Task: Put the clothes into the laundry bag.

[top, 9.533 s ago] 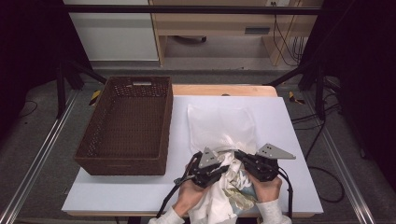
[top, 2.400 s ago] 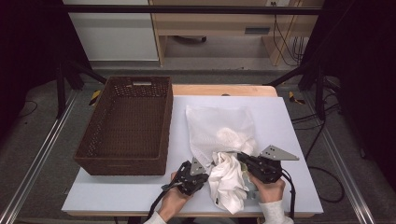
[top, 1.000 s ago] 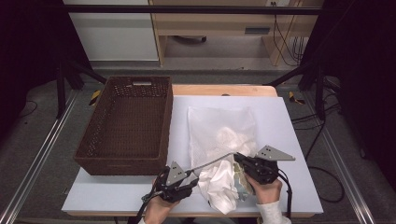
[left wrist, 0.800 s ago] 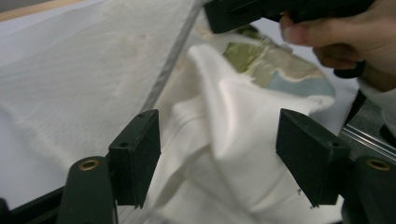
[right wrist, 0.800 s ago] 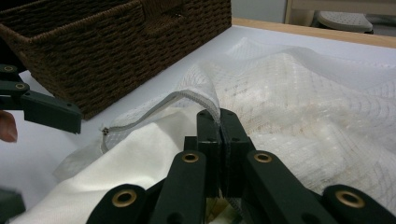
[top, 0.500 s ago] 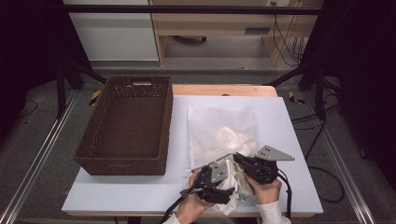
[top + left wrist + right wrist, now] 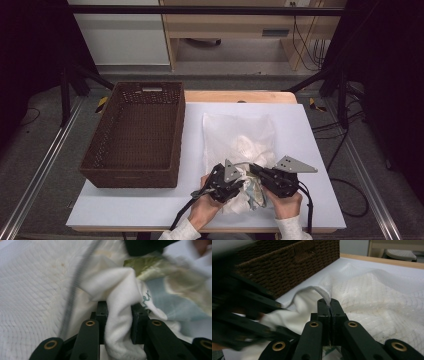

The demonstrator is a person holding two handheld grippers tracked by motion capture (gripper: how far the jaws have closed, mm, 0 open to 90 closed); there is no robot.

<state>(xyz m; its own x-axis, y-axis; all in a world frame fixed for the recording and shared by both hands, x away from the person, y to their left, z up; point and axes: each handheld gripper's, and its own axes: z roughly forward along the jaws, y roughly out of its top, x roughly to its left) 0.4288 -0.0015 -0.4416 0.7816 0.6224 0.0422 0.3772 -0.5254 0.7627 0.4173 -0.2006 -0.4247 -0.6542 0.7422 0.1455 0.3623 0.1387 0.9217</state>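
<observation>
A white mesh bag (image 7: 240,132) lies flat on the white table, its near end open toward me. A crumpled white garment (image 7: 239,199) with a green and blue print sits at that mouth. My right gripper (image 7: 255,172) is shut on the bag's thin hem (image 7: 329,298) and holds it up. My left gripper (image 7: 239,186) sits just left of it; its jaws have just been closing and now pinch a fold of the garment (image 7: 120,290). In the left gripper view the bag's mesh (image 7: 30,290) and a dark zip line (image 7: 75,285) lie to the left.
A brown wicker basket (image 7: 131,175), nothing in it, stands on the table's left half, close to the bag's left side and seen again as the basket (image 7: 287,262). The table's front edge (image 7: 150,220) is just under my hands. Dark stands flank the table.
The left gripper came in from the front left of the table, rightward to the garment beside the right gripper, and closed on a fold of it. The right gripper kept still, holding the hem.
</observation>
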